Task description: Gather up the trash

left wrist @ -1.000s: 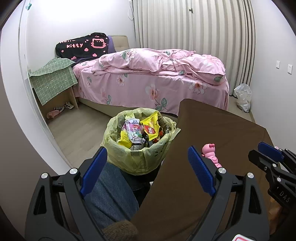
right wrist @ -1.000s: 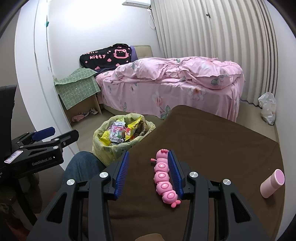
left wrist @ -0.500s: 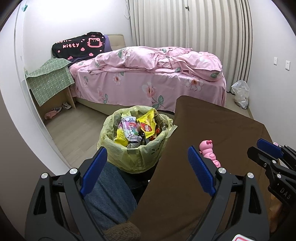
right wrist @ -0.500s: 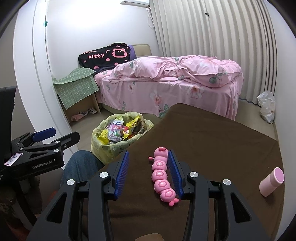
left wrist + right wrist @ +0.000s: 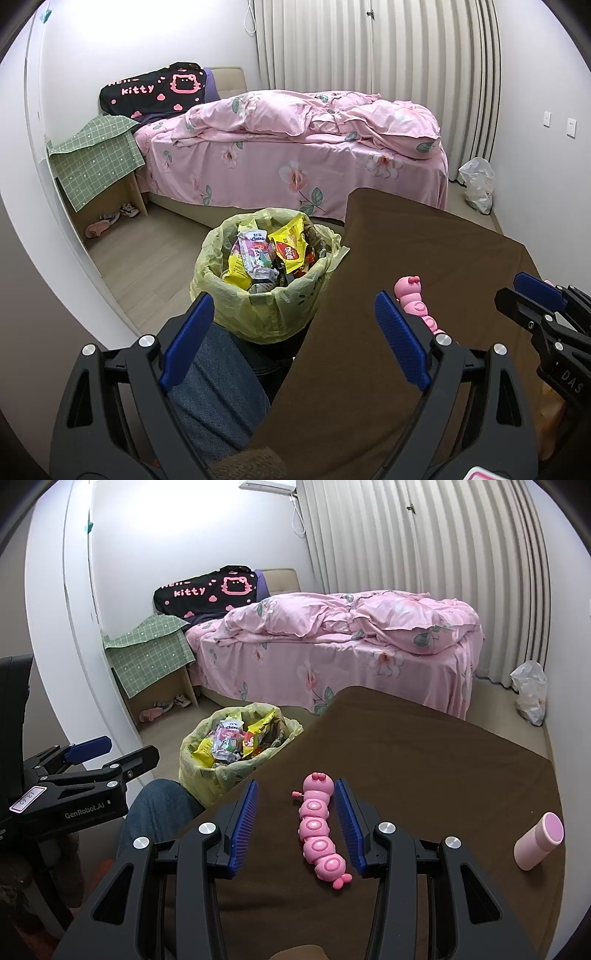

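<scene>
A bin lined with a yellow-green bag (image 5: 258,314) (image 5: 207,771) stands on the floor beside the brown table (image 5: 436,243) (image 5: 424,746), heaped with snack wrappers (image 5: 288,247) (image 5: 229,738). My left gripper (image 5: 293,306) (image 5: 129,749) hovers open and empty in front of the bin, over the table's corner. My right gripper (image 5: 295,786) (image 5: 509,286) is open over the table. A pink caterpillar toy (image 5: 319,830) (image 5: 410,291) lies on the cloth between its fingers, close to the right pad (image 5: 349,827). The left pad stands well clear of the toy.
A pink cylinder (image 5: 539,842) lies on the table's right side. A person's jeans-clad knee (image 5: 218,384) (image 5: 159,812) sits under the table's near corner beside the bin. Beyond are a pink bed (image 5: 295,158), a green-covered stand (image 5: 99,158) and a white plastic bag (image 5: 478,184) on the floor.
</scene>
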Action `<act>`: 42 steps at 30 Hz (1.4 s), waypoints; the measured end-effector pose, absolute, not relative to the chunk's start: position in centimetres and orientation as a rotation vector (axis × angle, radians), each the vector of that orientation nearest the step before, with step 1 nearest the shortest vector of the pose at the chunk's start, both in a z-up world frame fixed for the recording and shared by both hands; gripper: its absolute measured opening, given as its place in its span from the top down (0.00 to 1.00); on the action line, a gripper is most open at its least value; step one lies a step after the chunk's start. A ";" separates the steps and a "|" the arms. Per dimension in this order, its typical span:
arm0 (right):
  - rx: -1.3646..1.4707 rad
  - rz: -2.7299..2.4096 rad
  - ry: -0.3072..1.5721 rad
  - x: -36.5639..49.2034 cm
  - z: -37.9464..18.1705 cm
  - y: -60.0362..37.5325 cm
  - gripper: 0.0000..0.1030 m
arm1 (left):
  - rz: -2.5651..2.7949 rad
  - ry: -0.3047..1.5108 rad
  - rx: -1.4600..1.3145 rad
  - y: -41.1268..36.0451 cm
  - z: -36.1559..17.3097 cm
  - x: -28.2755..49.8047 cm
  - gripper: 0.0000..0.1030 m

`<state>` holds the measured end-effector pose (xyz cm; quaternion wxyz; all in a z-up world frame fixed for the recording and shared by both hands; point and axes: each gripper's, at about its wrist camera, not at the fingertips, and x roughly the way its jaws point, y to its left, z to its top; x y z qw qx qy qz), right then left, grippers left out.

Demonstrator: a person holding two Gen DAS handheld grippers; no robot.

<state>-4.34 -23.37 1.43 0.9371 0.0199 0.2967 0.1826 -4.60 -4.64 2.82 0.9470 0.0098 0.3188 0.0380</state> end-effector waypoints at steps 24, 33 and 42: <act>0.020 0.365 0.616 -4.4 1.5 -23.1 0.60 | 0.069 0.656 0.005 -4.5 2.7 -4.0 0.18; 0.010 0.362 0.615 -4.2 1.6 -23.1 0.60 | 0.054 0.670 -0.003 -4.3 2.4 -3.8 0.18; -0.100 0.388 0.722 -2.9 -2.9 -25.7 0.46 | -0.066 0.853 -0.082 -6.3 -2.5 0.3 0.18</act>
